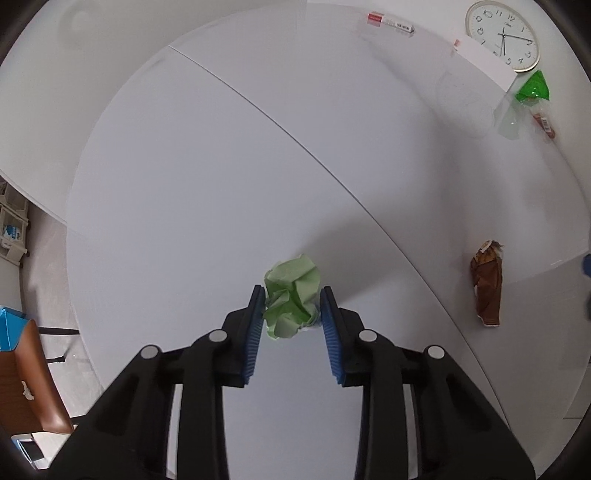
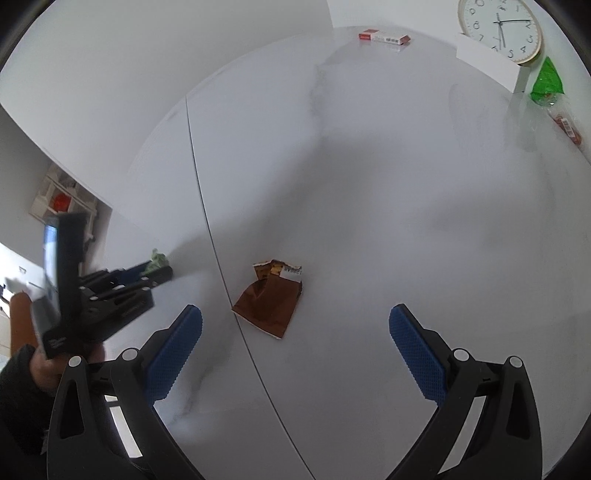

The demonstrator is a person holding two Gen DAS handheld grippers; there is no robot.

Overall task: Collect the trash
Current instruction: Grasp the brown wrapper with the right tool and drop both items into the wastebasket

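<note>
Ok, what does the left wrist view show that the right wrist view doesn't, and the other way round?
Only the left wrist view shows the left gripper closed on the crumpled green paper, its fingers pressing both sides. Only the right wrist view shows the right gripper open and empty above the table. Both show the torn brown wrapper, the clock, the red and white box and the green bag.

Black gripper (image 1: 291,306), blue ribbed pads (image 1: 253,332)
</note>
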